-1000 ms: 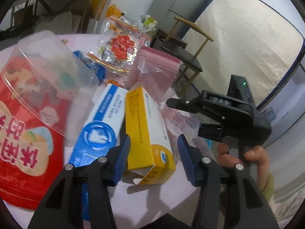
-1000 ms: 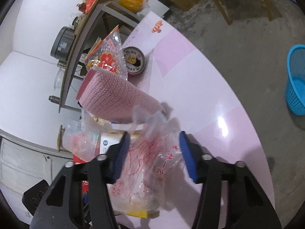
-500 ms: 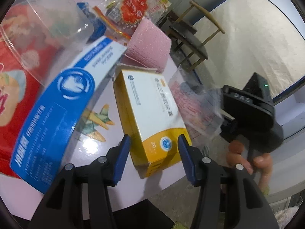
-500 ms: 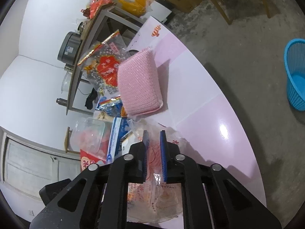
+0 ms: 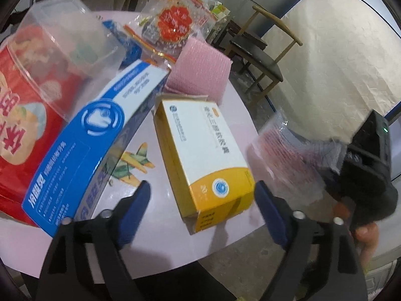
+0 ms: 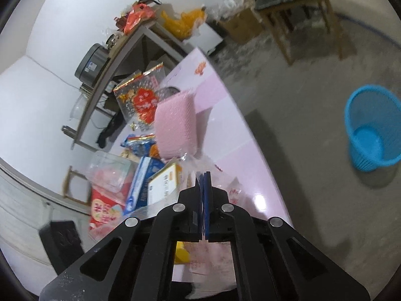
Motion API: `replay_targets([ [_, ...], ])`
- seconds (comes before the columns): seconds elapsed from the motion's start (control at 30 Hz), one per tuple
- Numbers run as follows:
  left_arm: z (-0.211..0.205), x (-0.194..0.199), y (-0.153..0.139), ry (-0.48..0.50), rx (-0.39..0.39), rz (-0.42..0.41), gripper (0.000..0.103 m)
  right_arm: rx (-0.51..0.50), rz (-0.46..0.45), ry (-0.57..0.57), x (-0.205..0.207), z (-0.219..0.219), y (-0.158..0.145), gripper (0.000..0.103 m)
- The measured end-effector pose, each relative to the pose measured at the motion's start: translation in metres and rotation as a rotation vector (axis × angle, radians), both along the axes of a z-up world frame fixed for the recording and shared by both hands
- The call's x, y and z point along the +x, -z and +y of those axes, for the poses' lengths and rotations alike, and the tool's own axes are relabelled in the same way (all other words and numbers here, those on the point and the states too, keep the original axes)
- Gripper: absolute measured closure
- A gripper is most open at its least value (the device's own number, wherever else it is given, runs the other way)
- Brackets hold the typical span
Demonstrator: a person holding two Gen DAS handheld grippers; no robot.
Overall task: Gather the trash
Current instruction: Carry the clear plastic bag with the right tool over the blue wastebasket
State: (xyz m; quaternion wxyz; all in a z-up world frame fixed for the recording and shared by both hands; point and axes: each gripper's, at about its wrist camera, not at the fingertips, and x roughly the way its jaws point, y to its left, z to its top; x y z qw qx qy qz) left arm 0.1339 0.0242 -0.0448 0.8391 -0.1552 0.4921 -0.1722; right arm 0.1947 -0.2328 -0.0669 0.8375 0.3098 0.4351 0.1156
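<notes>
A yellow and white carton (image 5: 203,160) lies on the pink table (image 5: 235,115). My left gripper (image 5: 201,195) hovers over its near end, jaws opening wide to either side, pads not touching it. A blue and white box (image 5: 95,135) leans to its left. My right gripper (image 6: 204,179) is shut on a clear plastic bag with red print (image 6: 215,258), lifted off the table; the same bag (image 5: 288,160) hangs at the right of the left wrist view, beside a hand (image 5: 366,235).
A pink foam pad (image 6: 175,125), a red-printed snack bag (image 6: 140,100), a clear plastic lid (image 5: 60,50) over a red tin (image 5: 22,115) crowd the table. A blue basket (image 6: 371,133) stands on the floor to the right. A wooden chair (image 5: 258,57) is beyond the table.
My right gripper closed on the clear bag and lifted it off the table. My left gripper's jaws spread wider and came down closer over the yellow carton.
</notes>
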Motion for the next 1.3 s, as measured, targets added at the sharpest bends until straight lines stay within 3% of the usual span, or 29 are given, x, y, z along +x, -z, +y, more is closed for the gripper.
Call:
replay_targets([
  [0.13, -0.014, 0.015, -0.006, -0.047, 0.061, -0.026, 0.007, -0.027, 0.007, 0.002, -0.007, -0.005, 0.008, 0.103],
  [0.33, -0.04, 0.042, 0.0, -0.082, 0.177, -0.016, 0.007, 0.017, 0.031, 0.024, -0.015, -0.017, 0.018, 0.103],
  [0.67, -0.061, 0.044, 0.011, -0.064, 0.318, -0.044, 0.01, 0.09, 0.022, 0.019, -0.017, -0.029, 0.024, 0.103],
  [0.73, -0.061, 0.042, 0.012, -0.049, 0.317, -0.043, 0.02, 0.108, 0.019, 0.012, -0.017, -0.031, 0.025, 0.103],
  [0.83, -0.056, 0.036, 0.012, -0.042, 0.308, -0.043, 0.025, 0.133, 0.006, 0.003, -0.018, -0.034, 0.024, 0.103],
  [1.1, -0.053, 0.019, -0.002, -0.026, 0.275, -0.065, 0.027, 0.174, -0.045, 0.006, -0.025, -0.05, 0.013, 0.103],
  [1.3, -0.066, 0.019, -0.023, 0.03, 0.193, -0.082, 0.028, 0.228, -0.075, 0.07, -0.036, -0.084, 0.009, 0.103],
])
